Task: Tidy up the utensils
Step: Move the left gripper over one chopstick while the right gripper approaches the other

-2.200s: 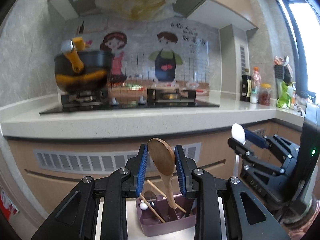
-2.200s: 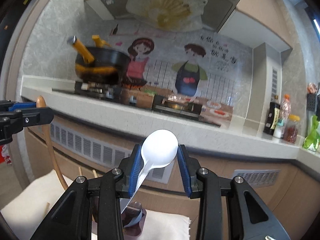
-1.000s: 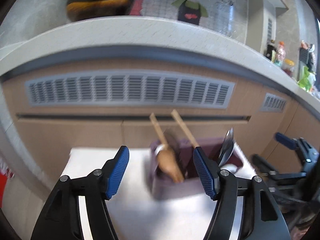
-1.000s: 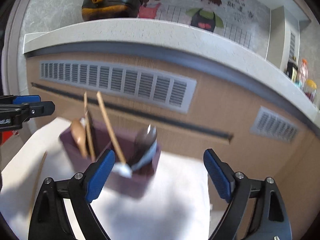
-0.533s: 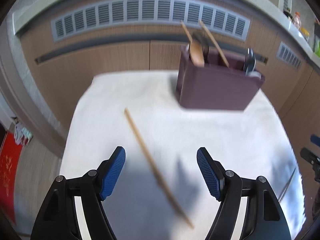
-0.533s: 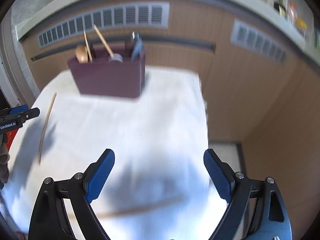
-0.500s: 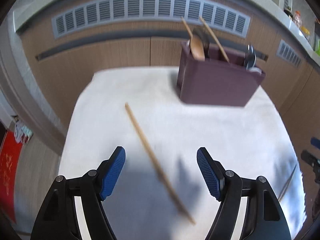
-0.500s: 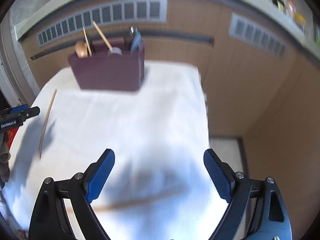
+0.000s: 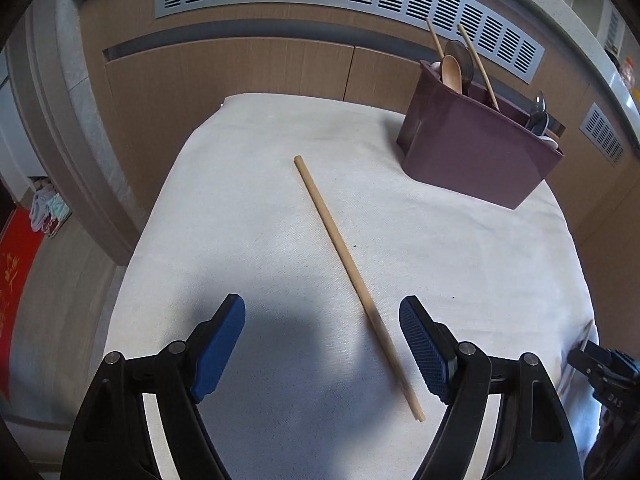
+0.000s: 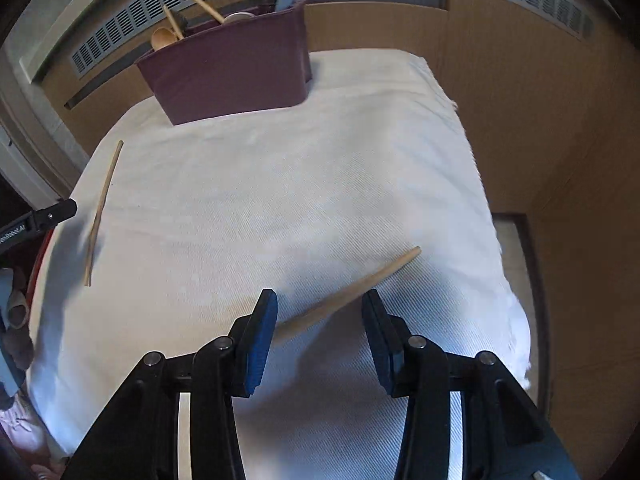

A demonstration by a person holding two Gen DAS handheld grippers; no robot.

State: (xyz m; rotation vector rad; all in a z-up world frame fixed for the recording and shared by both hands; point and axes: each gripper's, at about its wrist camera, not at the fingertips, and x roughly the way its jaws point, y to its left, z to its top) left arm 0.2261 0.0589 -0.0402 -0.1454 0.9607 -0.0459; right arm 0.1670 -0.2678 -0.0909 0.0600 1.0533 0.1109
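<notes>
Spoons now in holder (image 9: 476, 152) | left hand-held gripper (image 9: 322, 344) opening wide over chopstick (image 9: 352, 268) | right hand-held gripper (image 10: 320, 328) closing around second chopstick (image 10: 360, 284), pads not touching | chopsticks remain.

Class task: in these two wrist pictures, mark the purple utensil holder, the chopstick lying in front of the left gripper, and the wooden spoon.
purple utensil holder (image 9: 476, 152), left wrist view, front wall.
chopstick (image 9: 344, 256), left wrist view, mid-shaft.
wooden spoon (image 9: 452, 73), left wrist view, bowl.
</notes>
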